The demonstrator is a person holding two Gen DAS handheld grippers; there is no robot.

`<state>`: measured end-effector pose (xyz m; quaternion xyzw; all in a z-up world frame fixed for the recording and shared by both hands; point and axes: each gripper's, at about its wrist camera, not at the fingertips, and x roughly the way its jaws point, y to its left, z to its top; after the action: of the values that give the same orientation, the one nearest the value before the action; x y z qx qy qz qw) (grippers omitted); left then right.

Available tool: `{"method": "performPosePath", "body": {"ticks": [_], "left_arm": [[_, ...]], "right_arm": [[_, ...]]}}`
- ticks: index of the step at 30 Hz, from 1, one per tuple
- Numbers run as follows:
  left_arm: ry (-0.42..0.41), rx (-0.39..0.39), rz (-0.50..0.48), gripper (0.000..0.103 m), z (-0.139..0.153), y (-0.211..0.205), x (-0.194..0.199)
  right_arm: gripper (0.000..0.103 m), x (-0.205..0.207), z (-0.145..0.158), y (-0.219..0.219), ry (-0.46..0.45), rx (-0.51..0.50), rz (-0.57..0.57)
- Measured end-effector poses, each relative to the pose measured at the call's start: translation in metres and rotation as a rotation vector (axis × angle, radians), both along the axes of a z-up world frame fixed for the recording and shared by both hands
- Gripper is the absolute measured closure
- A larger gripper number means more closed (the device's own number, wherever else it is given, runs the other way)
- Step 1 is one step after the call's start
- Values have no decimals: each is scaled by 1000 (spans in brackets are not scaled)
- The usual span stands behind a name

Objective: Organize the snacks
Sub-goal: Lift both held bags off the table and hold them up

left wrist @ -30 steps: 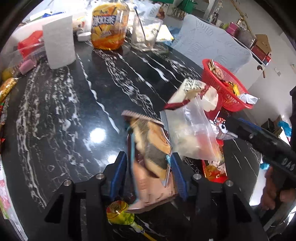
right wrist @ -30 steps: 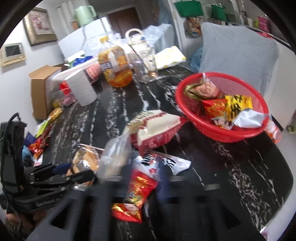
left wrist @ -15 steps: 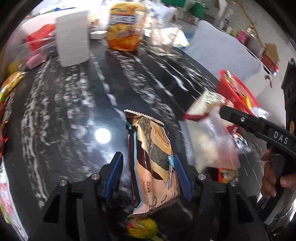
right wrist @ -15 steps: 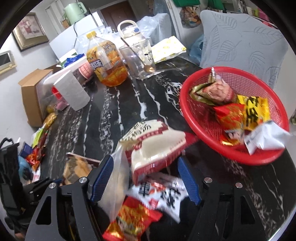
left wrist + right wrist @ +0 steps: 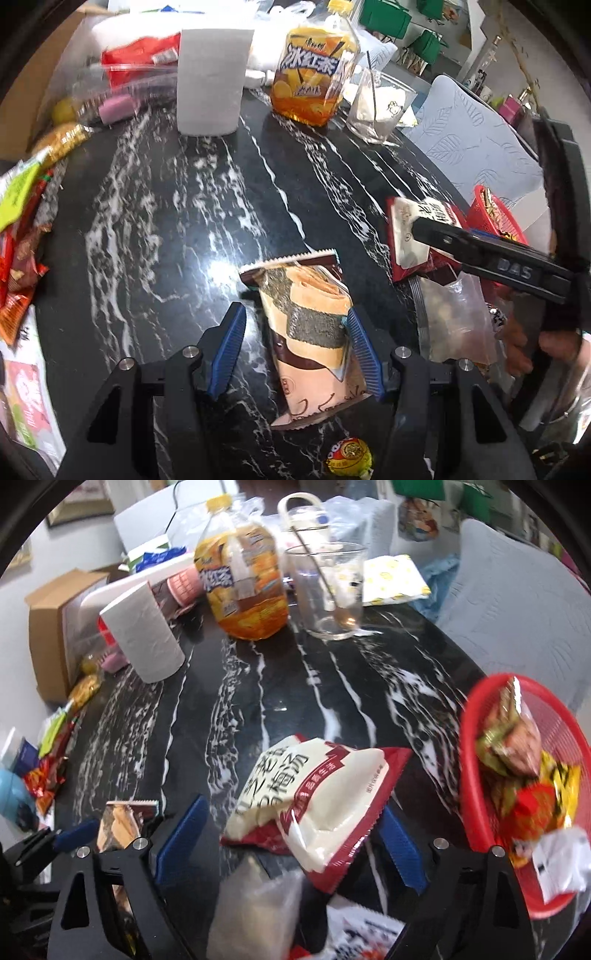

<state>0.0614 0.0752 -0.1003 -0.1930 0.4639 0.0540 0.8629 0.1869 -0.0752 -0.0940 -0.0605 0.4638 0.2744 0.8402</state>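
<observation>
Widening over the last half second, the right gripper (image 5: 291, 834) is now straddling the red-and-white pouch (image 5: 314, 805) without pinching it, and the left gripper (image 5: 295, 347) is standing half open around the brown wafer packet (image 5: 314, 332), one pad touching; beyond, the red basket (image 5: 476, 812) is waiting, probably next.

Mid table (image 5: 155, 206) is bare black marble, open for a pass. Far edge blocked by paper roll (image 5: 212, 79), tea bottle (image 5: 314, 74) & glass w/ spoon (image 5: 327, 590). Left edge lined w/ snack packs (image 5: 18, 236). Right side crowded: red basket (image 5: 476, 805), white-red pouch (image 5: 314, 805), clear bag (image 5: 458, 321).
</observation>
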Motion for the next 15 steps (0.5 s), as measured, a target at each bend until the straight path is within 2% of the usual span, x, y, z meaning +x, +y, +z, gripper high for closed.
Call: {"method": "performPosePath", "body": {"ticks": [3, 5, 9, 15], "left_arm": [[8, -21, -18, 47, -1, -4, 1], [2, -11, -31, 47, 0, -8, 2], [7, 17, -45, 47, 2, -15, 5], [43, 45, -65, 47, -6, -25, 11]], "right_arm": [[12, 6, -3, 12, -14, -34, 17], [37, 6, -4, 15, -40, -37, 26], [46, 2, -6, 16, -66, -52, 63], [48, -11, -3, 9, -55, -35, 103]]}}
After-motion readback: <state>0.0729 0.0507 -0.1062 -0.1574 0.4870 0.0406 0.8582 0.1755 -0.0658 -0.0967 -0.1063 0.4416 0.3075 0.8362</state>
